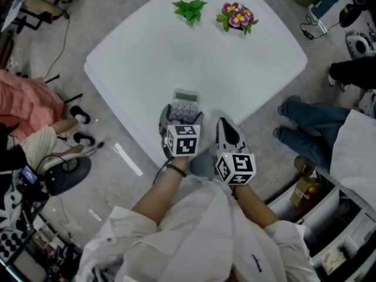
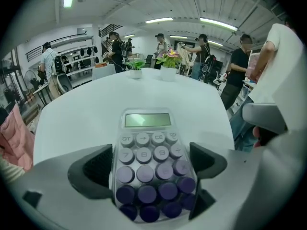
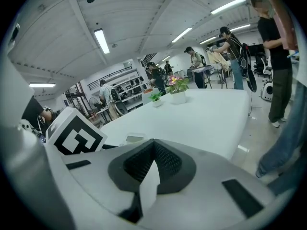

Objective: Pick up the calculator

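A calculator (image 1: pixel 185 101) with a green display and round grey-to-purple keys lies near the front corner of the white table (image 1: pixel 235 69). My left gripper (image 1: pixel 181 114) straddles its lower half. In the left gripper view the two dark pads press against both long sides of the calculator (image 2: pixel 148 147), so my left gripper (image 2: pixel 151 163) is shut on it. My right gripper (image 1: pixel 227 131) hovers just to the right, by the table edge. In the right gripper view my right gripper (image 3: pixel 153 150) has its jaws closed together with nothing between them.
A small green plant (image 1: pixel 189 9) and a pot of pink flowers (image 1: pixel 237 16) stand at the table's far side. A person in jeans (image 1: pixel 305 128) stands close at the right. Pink clothing (image 1: pixel 23 101), a chair base and cables lie on the floor at left.
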`<state>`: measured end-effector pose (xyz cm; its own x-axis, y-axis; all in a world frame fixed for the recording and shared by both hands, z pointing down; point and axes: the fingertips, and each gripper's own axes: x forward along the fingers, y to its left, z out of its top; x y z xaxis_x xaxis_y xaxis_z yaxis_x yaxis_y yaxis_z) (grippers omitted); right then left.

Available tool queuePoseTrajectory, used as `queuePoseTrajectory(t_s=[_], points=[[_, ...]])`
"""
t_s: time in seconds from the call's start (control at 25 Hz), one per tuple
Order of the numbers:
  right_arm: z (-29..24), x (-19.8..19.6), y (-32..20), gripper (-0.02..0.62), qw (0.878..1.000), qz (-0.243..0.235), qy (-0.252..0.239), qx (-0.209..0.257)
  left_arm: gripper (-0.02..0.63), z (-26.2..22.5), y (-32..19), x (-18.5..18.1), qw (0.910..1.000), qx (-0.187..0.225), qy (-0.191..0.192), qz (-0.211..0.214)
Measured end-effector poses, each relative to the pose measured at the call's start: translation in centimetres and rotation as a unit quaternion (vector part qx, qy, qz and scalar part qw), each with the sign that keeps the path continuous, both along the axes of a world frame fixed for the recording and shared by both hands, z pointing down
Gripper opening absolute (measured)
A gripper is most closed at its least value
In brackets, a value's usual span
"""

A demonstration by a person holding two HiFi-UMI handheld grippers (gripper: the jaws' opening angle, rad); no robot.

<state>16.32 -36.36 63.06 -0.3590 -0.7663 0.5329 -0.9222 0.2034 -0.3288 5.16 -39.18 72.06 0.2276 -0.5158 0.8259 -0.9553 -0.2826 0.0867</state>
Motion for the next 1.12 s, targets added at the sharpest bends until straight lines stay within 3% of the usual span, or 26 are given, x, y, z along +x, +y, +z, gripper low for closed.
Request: queuePoseTrajectory(t_s=[0.4, 0.6, 1.12], points=[[-0.1, -0.1, 0.4, 0.017, 1.0, 0.003, 0.003, 0.003, 0.482, 0.1, -0.1, 0.0, 0.9998, 0.011, -0.003, 0.015], [-1.4, -0.4, 1.1, 0.017, 1.0, 0.005, 0.007, 0.011, 0.48, -0.4, 0.0, -0.2, 0.9989, 0.009, -0.004, 0.046], [-4.0, 0.2, 1.7, 0.017, 0.998, 0.035, 0.021, 0.038, 0.48, -5.4, -0.5, -0.5, 0.9941, 0.064, 0.048, 0.073]])
